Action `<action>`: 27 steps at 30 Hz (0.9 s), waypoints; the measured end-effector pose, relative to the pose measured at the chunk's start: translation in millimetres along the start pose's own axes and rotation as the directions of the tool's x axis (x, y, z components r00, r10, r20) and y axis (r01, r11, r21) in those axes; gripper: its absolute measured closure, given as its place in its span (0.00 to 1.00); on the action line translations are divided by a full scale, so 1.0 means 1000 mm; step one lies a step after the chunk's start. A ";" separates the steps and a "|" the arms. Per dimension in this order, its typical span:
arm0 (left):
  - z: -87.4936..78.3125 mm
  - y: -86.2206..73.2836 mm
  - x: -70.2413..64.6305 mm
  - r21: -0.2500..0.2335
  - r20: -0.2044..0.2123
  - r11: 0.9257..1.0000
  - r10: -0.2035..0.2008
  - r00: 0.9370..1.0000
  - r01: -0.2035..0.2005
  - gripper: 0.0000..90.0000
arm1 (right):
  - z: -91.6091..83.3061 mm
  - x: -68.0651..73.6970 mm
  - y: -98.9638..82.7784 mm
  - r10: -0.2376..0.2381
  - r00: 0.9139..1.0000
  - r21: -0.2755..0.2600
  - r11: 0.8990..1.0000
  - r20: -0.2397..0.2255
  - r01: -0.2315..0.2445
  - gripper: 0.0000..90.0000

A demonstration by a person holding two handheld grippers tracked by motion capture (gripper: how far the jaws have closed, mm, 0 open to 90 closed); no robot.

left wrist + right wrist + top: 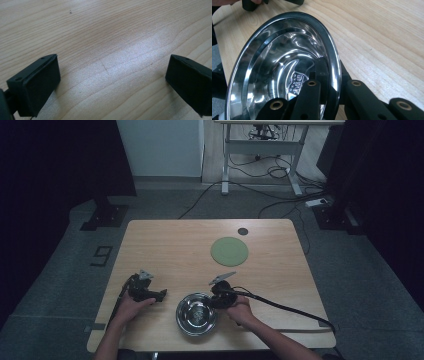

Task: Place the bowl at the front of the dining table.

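The right gripper [216, 299] was clamped on the rim of the steel bowl [196, 314], one jaw inside the wall and one outside, at about three o'clock on the bowl. The bowl sat near the table's [165, 245] front edge and held nothing; the right gripper view brought out a stamped mark on its bottom. The left gripper [159, 295], off at the bowl's nine o'clock, had its jaws spread wide over bare wood. A green round mat [229, 251] lay toward one o'clock, well apart.
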State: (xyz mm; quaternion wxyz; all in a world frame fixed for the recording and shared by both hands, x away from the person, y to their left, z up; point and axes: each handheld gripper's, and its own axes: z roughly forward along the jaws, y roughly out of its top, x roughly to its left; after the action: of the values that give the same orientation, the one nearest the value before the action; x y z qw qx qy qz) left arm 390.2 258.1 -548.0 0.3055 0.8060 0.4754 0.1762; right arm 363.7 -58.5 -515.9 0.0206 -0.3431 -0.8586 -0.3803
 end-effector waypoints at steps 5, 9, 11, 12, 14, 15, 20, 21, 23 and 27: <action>0.000 0.000 0.000 0.000 0.001 1.000 0.001 1.000 -0.001 0.00 | -0.005 -0.001 0.003 0.004 1.000 -0.015 1.000 0.002 -0.004 0.96; 0.000 0.000 0.000 -0.001 0.002 1.000 0.001 1.000 -0.001 0.00 | -0.010 -0.007 0.004 0.030 1.000 -0.040 0.999 -0.003 -0.030 0.96; 0.000 0.000 0.000 -0.001 0.002 1.000 0.000 1.000 0.000 0.00 | -0.012 -0.011 0.004 0.044 0.999 -0.051 0.998 0.004 -0.044 0.96; 0.000 0.000 0.000 -0.001 0.002 1.000 0.001 1.000 -0.001 0.00 | -0.012 -0.011 0.004 0.044 0.999 -0.051 0.998 0.004 -0.044 0.96; 0.000 0.000 0.000 -0.001 0.001 1.000 0.001 1.000 -0.001 0.00 | -0.015 -0.016 0.005 0.062 0.998 -0.059 0.996 0.010 -0.061 0.96; 0.000 0.000 0.000 -0.001 0.001 1.000 0.000 1.000 0.000 0.00 | -0.018 -0.018 0.006 0.063 0.998 -0.072 0.995 0.014 -0.062 0.96; 0.000 0.000 0.000 -0.001 0.001 1.000 0.000 1.000 0.000 0.00 | -0.023 -0.022 0.008 0.077 0.997 -0.094 0.993 0.015 -0.075 0.96; 0.000 0.000 0.000 -0.001 0.001 1.000 0.000 1.000 0.000 0.00 | -0.024 -0.022 0.009 0.078 0.997 -0.102 0.992 0.018 -0.076 0.96; 0.000 0.000 0.000 -0.001 0.001 1.000 0.000 1.000 0.000 0.00 | -0.027 -0.024 0.010 0.082 0.996 -0.112 0.991 0.024 -0.079 0.96; 0.000 0.000 0.000 -0.001 0.001 1.000 0.000 1.000 0.000 0.00 | -0.029 -0.026 0.010 0.091 0.995 -0.122 0.989 0.031 -0.087 0.96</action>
State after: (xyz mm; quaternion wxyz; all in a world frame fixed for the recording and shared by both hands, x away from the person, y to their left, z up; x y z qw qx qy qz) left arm 390.0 257.8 -548.1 0.3061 0.8060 0.4750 0.1759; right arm 383.7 -87.7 -496.7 0.0014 -0.3886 -0.8182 -0.4238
